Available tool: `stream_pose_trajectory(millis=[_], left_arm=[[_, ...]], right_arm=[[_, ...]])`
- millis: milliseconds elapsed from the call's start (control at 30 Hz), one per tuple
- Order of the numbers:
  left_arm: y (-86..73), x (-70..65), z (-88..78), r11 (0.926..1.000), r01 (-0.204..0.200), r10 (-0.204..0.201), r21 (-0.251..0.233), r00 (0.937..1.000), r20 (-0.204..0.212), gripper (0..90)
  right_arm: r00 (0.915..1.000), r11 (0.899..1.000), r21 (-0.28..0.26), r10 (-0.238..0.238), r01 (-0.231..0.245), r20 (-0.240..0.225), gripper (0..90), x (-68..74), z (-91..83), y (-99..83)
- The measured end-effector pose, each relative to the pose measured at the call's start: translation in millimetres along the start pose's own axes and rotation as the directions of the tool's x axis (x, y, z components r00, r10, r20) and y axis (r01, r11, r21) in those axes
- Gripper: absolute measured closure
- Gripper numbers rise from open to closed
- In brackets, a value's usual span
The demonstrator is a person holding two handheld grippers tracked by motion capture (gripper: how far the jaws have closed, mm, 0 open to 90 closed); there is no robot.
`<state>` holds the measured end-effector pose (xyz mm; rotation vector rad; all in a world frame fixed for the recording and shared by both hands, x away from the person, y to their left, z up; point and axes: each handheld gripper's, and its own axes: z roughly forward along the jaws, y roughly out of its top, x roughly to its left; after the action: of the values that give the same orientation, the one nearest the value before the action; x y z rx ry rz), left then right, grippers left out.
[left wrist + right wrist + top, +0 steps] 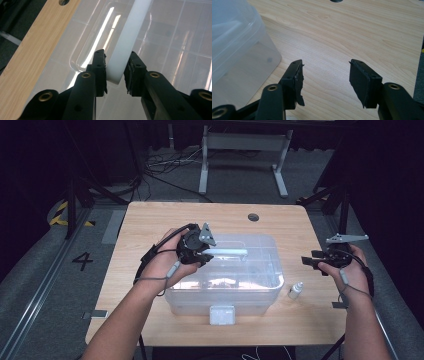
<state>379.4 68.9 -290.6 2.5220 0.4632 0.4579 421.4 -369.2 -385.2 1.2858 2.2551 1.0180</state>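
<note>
A clear plastic storage box (260,287) with its lid (175,37) on stands mid-table. A white bar handle (230,251) runs along the top of the lid. My left gripper (202,257) comes in over the lid's left end, and its jaws stand either side of the near end of the handle (132,25). In the left gripper view my left gripper (116,56) has both pads against the handle's sides. My right gripper (306,261) hovers over bare table to the right of the box. Nothing is between the wide-apart jaws of the right gripper (325,65), with the box's corner (232,37) at their left.
A small white dropper bottle (296,290) lies on the table by the box's front right corner. A white latch (222,314) sits on the box's front wall. The wooden table (150,225) has a round hole (253,217) near its far edge.
</note>
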Motion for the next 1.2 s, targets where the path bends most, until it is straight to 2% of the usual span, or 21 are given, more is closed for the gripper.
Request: stream_pose_trajectory(millis=[167,367,667,800,933,1033,1200], left_arm=[[3.7,8.1,-1.5,0.9998,0.021,-0.021,0.008,0.9992,0.034,72.8],[13.3,19.0,-5.0,0.9993,0.033,-0.034,0.020,0.9992,0.024,72.5],[22.1,35.2,-7.3,0.9973,0.069,-0.070,0.025,0.9968,0.038,71.6],[25.1,42.0,-7.5,0.9963,0.084,-0.085,0.021,0.9954,0.044,71.1],[27.7,48.4,-7.2,0.9953,0.096,-0.097,0.010,0.9945,0.040,70.5],[29.8,52.5,-6.8,0.9945,0.104,-0.105,0.006,0.9940,0.033,70.1],[33.1,59.2,-6.1,0.9933,0.115,-0.115,0.009,0.9927,0.034,69.7]], right_arm=[[1.0000,1.000,-0.028,-0.003,0.003,0.006,46.2,1.8,-9.0,-1.5],[0.9997,0.998,-0.062,-0.013,0.014,0.019,46.5,5.7,-24.1,-3.7],[0.9989,0.995,-0.086,-0.042,0.044,0.021,49.3,11.7,-38.7,-5.3],[0.9977,0.994,-0.082,-0.067,0.068,0.012,58.5,16.1,-44.3,-6.3],[0.9978,0.995,-0.076,-0.065,0.065,-0.008,68.2,20.5,-49.7,-7.5],[0.9977,0.995,-0.078,-0.064,0.062,-0.022,71.5,24.1,-53.7,-7.8],[0.9946,0.992,-0.089,-0.092,0.087,-0.050,76.5,32.6,-59.7,-6.6]])
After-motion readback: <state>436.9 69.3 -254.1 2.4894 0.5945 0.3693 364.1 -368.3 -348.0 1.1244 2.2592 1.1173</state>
